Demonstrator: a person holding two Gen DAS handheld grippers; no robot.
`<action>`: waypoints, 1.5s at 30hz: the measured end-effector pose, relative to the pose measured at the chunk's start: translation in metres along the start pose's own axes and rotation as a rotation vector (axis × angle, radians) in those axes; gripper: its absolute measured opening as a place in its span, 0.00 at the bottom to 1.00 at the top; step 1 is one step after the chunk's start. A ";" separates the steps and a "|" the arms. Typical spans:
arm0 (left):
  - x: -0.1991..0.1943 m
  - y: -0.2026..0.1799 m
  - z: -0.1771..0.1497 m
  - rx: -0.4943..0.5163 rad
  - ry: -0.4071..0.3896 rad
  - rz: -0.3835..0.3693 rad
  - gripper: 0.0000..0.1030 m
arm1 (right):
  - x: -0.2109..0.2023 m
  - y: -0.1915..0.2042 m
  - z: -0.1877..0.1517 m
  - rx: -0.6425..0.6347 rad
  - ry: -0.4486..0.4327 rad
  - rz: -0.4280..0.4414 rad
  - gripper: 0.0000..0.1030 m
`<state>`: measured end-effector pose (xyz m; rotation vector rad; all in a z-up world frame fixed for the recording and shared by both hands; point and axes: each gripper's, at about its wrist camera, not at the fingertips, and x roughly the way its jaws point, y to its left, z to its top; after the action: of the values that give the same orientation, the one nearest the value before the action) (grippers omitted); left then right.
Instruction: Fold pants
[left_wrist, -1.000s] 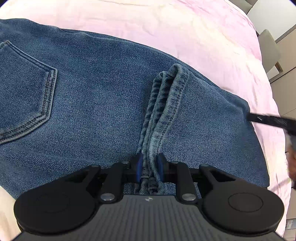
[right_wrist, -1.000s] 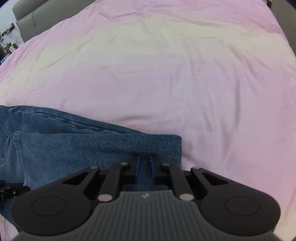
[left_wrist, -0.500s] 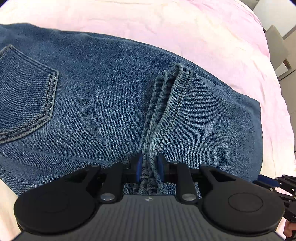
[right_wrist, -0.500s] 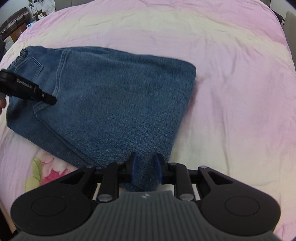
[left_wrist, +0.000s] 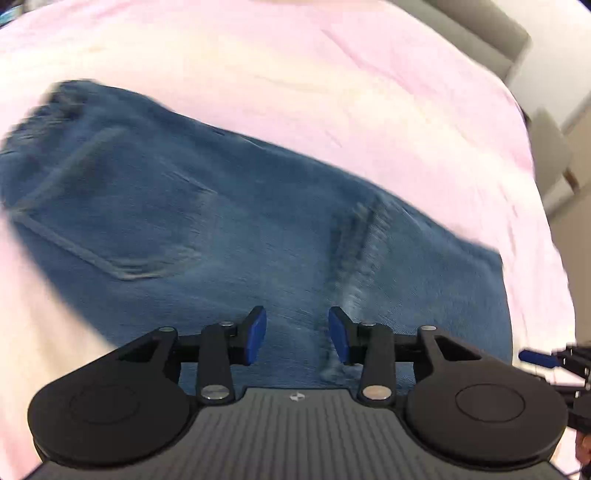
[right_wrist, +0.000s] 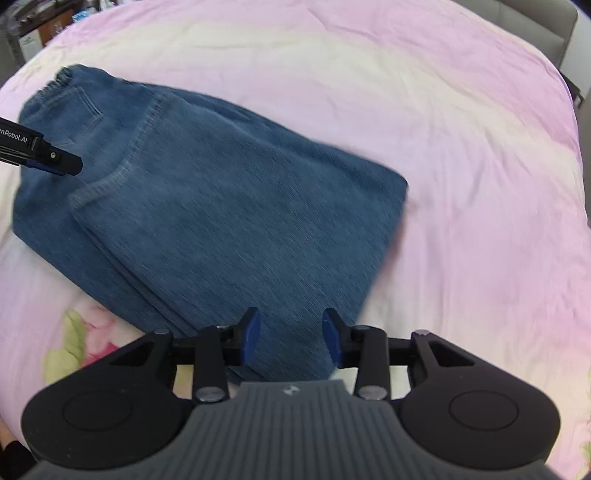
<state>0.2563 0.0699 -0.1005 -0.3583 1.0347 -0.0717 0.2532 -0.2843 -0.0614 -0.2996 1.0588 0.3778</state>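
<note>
Denim jeans (right_wrist: 221, 206) lie folded on the pink bedsheet (right_wrist: 443, 129), just ahead of both grippers. Left gripper (left_wrist: 297, 338) and right gripper (right_wrist: 290, 338) are opening, pads off the cloth. A blue pad could snag the fold and pull it undone.

The pants (right_wrist: 229, 206) lie folded on the bed (right_wrist: 461, 147), spread from ten o'clock down to six o'clock in the right wrist view. The back pocket (left_wrist: 99, 221) sits at nine o'clock in the left wrist view, a seam (left_wrist: 362, 258) at three o'clock. The left tool (left_wrist: 297, 334) hangs over the pants near that seam; the right tool (right_wrist: 291, 334) hangs over their near corner.
</note>
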 end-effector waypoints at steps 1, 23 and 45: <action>-0.008 0.009 0.000 -0.025 -0.025 0.010 0.48 | -0.001 0.006 0.005 -0.017 -0.008 0.004 0.34; -0.046 0.204 0.025 -0.607 -0.241 0.042 0.78 | 0.074 0.148 0.150 -0.542 0.061 0.034 0.34; 0.020 0.249 0.047 -0.743 -0.268 -0.053 0.51 | 0.138 0.156 0.182 -0.595 0.302 0.097 0.36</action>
<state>0.2793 0.3110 -0.1767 -1.0403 0.7548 0.3154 0.3881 -0.0475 -0.1092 -0.8579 1.2428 0.7526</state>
